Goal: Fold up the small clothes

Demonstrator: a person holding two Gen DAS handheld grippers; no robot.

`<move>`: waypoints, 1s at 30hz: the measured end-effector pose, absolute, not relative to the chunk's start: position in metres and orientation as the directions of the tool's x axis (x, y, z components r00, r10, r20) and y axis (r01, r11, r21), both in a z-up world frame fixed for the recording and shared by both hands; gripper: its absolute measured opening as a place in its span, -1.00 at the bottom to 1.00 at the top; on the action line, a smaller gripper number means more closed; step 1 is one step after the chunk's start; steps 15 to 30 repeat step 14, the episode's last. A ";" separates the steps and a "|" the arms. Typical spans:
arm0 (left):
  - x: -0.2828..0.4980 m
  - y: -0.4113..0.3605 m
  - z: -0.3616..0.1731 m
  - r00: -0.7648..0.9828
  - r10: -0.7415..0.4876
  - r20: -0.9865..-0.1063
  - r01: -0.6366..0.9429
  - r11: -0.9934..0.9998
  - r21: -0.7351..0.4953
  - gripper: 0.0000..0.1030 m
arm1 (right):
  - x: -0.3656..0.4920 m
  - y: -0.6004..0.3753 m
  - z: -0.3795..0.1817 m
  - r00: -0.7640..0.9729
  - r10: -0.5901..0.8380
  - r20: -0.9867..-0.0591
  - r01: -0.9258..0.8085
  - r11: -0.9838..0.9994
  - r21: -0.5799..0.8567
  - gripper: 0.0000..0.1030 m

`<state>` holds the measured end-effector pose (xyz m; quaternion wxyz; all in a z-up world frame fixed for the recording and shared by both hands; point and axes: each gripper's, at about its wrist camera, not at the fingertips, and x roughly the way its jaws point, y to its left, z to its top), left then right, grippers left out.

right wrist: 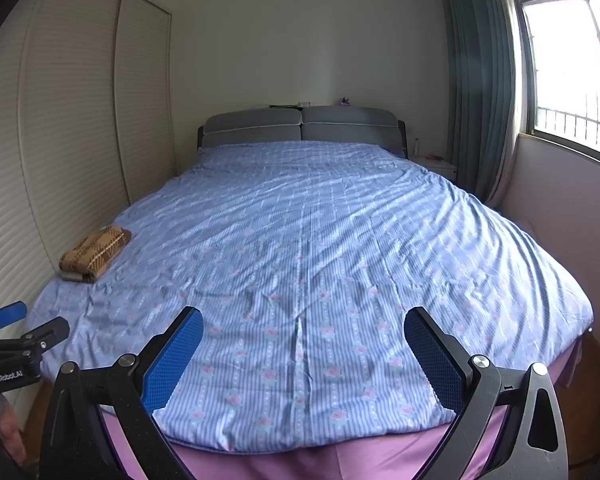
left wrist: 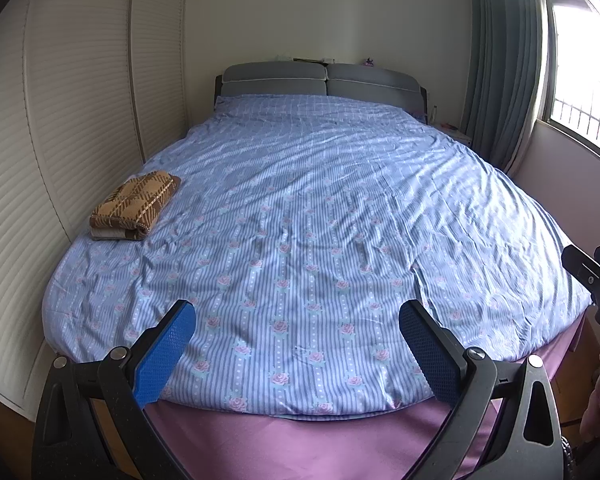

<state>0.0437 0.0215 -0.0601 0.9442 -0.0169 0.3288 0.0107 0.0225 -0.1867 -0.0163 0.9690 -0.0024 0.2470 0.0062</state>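
your left gripper (left wrist: pixel 296 344) and right gripper (right wrist: pixel 303 350) both hang spread wide over the foot of the blue striped floral duvet (left wrist: pixel 320 216), gripping nothing. the folded brown plaid cloth (left wrist: pixel 136 206) sits on the duvet's far left edge beside the white slatted wardrobe doors (left wrist: pixel 60 100), well apart from both grippers.

There are two grippers, the left gripper (left wrist: pixel 296 344) and the right gripper (right wrist: pixel 303 350). Each one has two blue pads (left wrist: pixel 165 354). There is one bed (left wrist: pixel 520 364) with one blue flowery blanket (left wrist: pixel 320 208). One brown folded cloth (left wrist: pixel 137 204) lies on it. Two grey cushions (left wrist: pixel 274 74) stand at the far end. There is one window (right wrist: pixel 568 68) and one grey-green curtain (right wrist: pixel 480 80).
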 end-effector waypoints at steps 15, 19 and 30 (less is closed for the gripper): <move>0.047 0.019 -0.069 0.778 0.022 -0.628 -0.033 0.999 -0.006 1.00 | 0.023 -0.183 -0.018 0.875 0.008 -0.483 -0.008 1.000 0.003 0.97; 0.047 0.019 -0.069 0.778 0.022 -0.628 -0.033 0.999 -0.006 1.00 | 0.023 -0.183 -0.018 0.875 0.008 -0.483 -0.008 1.000 0.003 0.97; 0.047 0.019 -0.069 0.778 0.022 -0.628 -0.033 0.999 -0.006 1.00 | 0.023 -0.183 -0.018 0.875 0.008 -0.483 -0.008 1.000 0.003 0.97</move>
